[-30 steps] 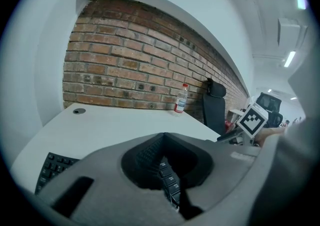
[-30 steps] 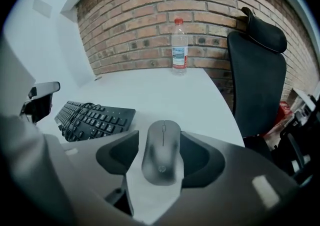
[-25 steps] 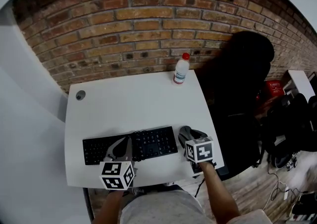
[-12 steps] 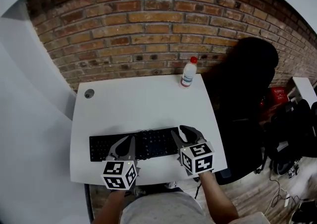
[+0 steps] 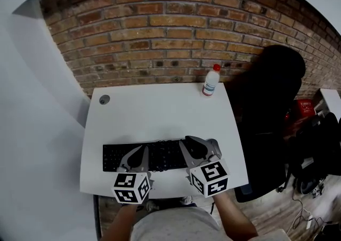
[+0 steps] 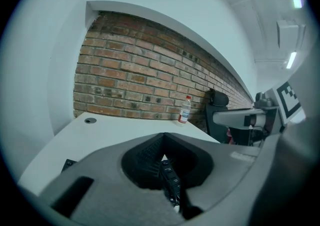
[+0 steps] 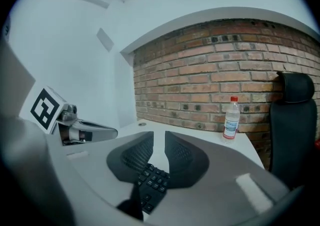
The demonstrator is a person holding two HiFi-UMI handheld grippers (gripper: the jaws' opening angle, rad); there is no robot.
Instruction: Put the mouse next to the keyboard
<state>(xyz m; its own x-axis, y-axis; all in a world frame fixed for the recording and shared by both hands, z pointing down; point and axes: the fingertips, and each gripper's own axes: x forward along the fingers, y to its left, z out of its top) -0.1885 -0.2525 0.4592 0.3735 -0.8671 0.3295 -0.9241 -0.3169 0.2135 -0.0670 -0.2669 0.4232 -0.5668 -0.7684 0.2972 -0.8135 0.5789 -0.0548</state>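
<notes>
White desk [image 5: 160, 112] under brick wall | my right gripper [image 7: 159, 141] has lifted above the keyboard [image 5: 160, 155], jaws just closing to a slim gap, nothing between | my left gripper [image 6: 162, 137] together, empty | mouse hidden beneath my right gripper, probably released at keyboard's right end.

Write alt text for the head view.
Left gripper and right gripper hover over a black keyboard at the front of a white desk by a brick wall, a mouse at the keyboard's right end. The right claw has just been closing, empty. A bottle stands at the far right corner, near a dark chair.
</notes>
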